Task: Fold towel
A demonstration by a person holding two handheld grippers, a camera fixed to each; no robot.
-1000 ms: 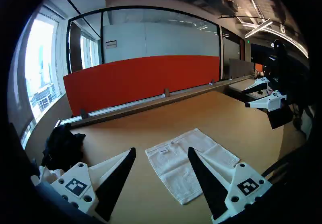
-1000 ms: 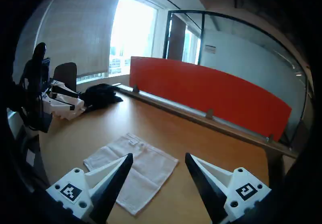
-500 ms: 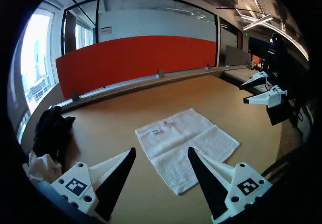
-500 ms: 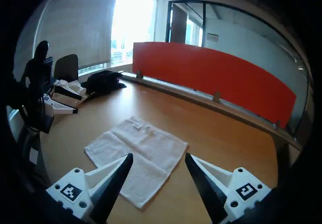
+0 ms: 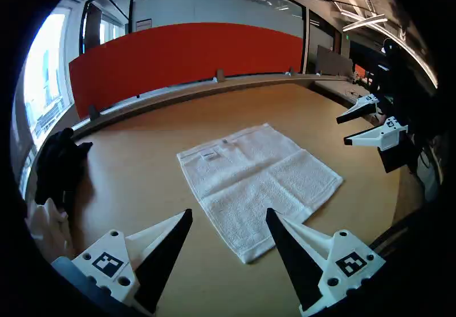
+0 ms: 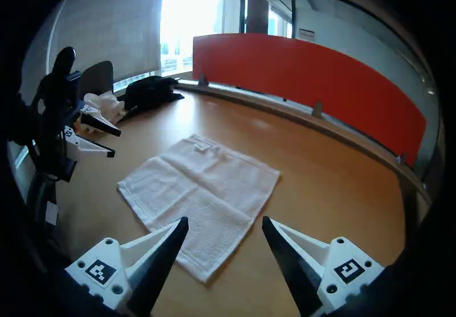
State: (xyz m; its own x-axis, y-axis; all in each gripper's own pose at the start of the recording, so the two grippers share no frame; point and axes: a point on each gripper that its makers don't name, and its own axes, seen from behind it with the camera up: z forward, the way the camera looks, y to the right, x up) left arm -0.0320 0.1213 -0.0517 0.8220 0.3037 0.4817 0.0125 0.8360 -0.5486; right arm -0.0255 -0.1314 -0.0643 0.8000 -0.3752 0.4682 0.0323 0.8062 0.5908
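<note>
A white towel (image 5: 257, 181) lies flat on the wooden table (image 5: 142, 163), spread out with a faint crease across its middle and a small label near its far edge. In the left gripper view, my left gripper (image 5: 228, 221) stands open above the towel's near corner, nothing between its fingers. My right gripper (image 5: 365, 124) shows farther off at the right, open. In the right gripper view the towel (image 6: 199, 191) lies just ahead, and my right gripper (image 6: 223, 228) hangs open over its near edge. The left gripper (image 6: 94, 131) appears at the left, open.
An orange divider panel (image 5: 188, 49) runs along the table's far edge. A dark bundle of cloth (image 5: 57, 163) and something white (image 5: 45, 226) sit at the table's left end. Windows (image 6: 191, 20) stand behind, and a chair (image 6: 94, 77) is by them.
Both grippers have tilted down and come closer to the towel, which now sits larger and higher in both views. Both stay open.
</note>
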